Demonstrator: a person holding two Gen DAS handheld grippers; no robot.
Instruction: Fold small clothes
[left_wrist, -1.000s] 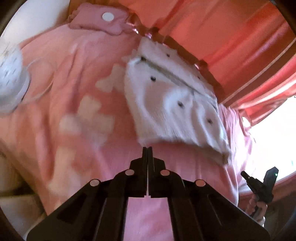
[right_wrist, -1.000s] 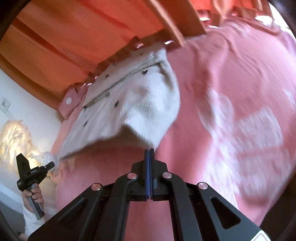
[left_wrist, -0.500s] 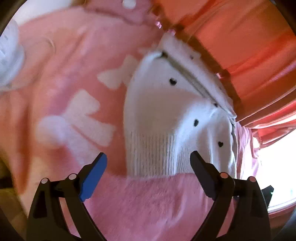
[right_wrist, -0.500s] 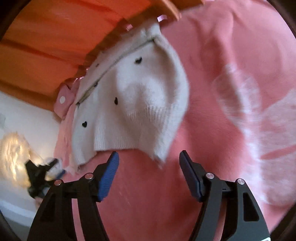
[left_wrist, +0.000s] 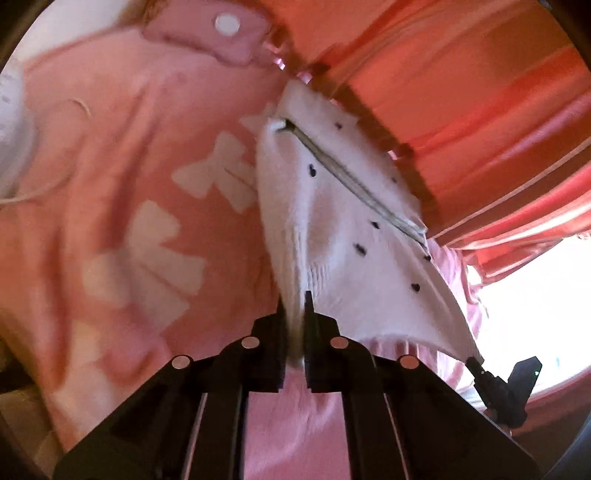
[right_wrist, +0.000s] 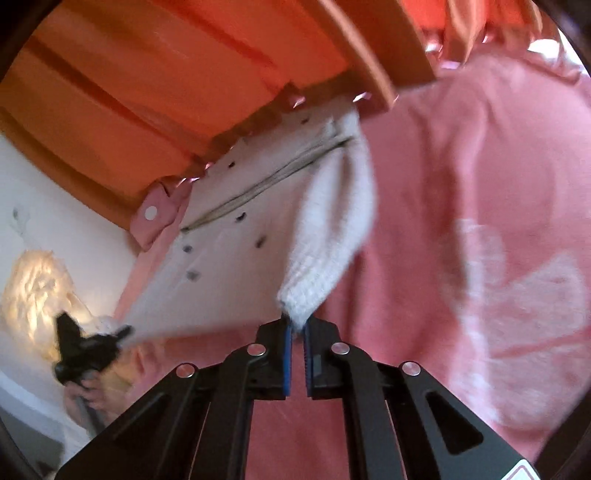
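A small white knit cardigan (left_wrist: 343, 236) with dark heart dots lies on a pink blanket (left_wrist: 122, 155), folded along its middle. My left gripper (left_wrist: 295, 314) is shut on its near ribbed corner. In the right wrist view the same cardigan (right_wrist: 258, 229) shows, and my right gripper (right_wrist: 295, 326) is shut on the other near ribbed corner (right_wrist: 310, 291). Both corners are lifted off the blanket. Each gripper shows in the other's view, the right gripper (left_wrist: 506, 384) at lower right and the left gripper (right_wrist: 88, 350) at lower left.
The pink blanket has white bow prints (left_wrist: 147, 258). A pink pillow (left_wrist: 221, 40) lies at the far end. Orange-red curtains (left_wrist: 461, 92) hang close behind the cardigan. A white object with a cord (left_wrist: 14, 122) sits at the left edge.
Both grippers were shut and empty a second ago, opened wide near the cardigan's hem half a second ago, and are now shut on its two near corners, which are raised.
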